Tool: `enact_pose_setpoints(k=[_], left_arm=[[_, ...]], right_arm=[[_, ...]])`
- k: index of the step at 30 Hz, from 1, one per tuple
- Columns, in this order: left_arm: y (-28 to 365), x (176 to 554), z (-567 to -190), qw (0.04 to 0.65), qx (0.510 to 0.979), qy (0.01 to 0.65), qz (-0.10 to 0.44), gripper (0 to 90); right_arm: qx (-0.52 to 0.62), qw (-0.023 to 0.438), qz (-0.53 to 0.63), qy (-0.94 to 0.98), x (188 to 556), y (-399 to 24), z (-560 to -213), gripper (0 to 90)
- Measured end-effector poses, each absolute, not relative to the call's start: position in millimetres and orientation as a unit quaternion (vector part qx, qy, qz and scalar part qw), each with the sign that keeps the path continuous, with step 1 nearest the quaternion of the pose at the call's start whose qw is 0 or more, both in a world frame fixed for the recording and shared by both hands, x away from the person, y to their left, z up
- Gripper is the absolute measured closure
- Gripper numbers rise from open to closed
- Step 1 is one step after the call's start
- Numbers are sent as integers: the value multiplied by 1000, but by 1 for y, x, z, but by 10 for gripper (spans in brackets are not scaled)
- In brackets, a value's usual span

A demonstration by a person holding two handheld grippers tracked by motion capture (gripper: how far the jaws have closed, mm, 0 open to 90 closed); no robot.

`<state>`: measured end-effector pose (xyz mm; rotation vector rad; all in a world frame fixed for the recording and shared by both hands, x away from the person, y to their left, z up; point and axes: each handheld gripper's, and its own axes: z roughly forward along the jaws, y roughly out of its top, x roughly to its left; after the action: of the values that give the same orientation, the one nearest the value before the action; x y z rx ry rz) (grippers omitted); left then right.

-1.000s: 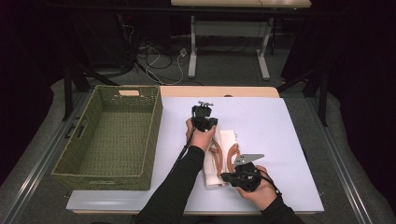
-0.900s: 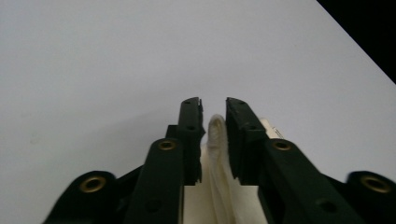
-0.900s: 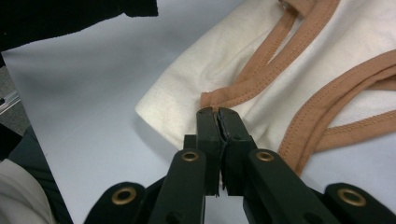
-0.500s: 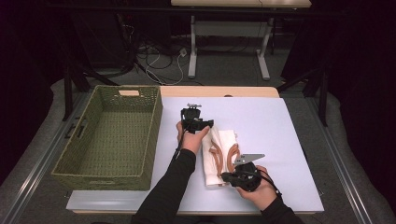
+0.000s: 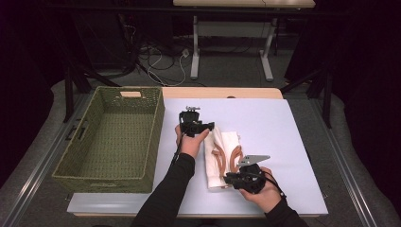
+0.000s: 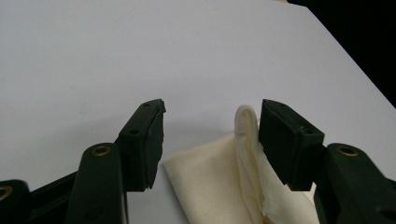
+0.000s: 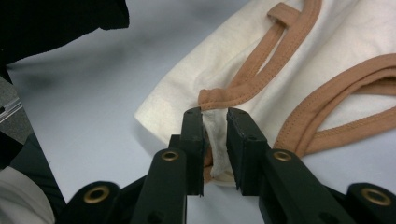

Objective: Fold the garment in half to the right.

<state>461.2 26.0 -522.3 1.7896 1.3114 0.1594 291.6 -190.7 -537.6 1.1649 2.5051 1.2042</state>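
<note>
The folded cream garment [image 5: 222,158] with tan binding lies on the white table [image 5: 283,127], right of the green basket [image 5: 113,137]. It looks light, limp and prone to unfolding, so a doubled edge is the safest hold. The right gripper [image 7: 215,133] pinches its near edge, jaws just easing. The left gripper [image 6: 210,135] has just spread, straddling the far fold without pressing. The right gripper view shows the stitched binding; the high view shows the basket.

The folded cream garment [image 5: 221,156] (tan-trimmed along its edges) lies flat on the white table, right of centre, near side.
</note>
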Motion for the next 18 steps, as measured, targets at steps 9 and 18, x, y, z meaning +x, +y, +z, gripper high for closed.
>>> enact_pose_setpoints(k=[9,18], left_arm=[[35,455,-517,451,716,528,72,390],[40,450,-519,449,718,525,87,390]], right_arm=[[369,86,413,828,289,-190,-528,702],[369,119,425,818,300,-187,-521,671]])
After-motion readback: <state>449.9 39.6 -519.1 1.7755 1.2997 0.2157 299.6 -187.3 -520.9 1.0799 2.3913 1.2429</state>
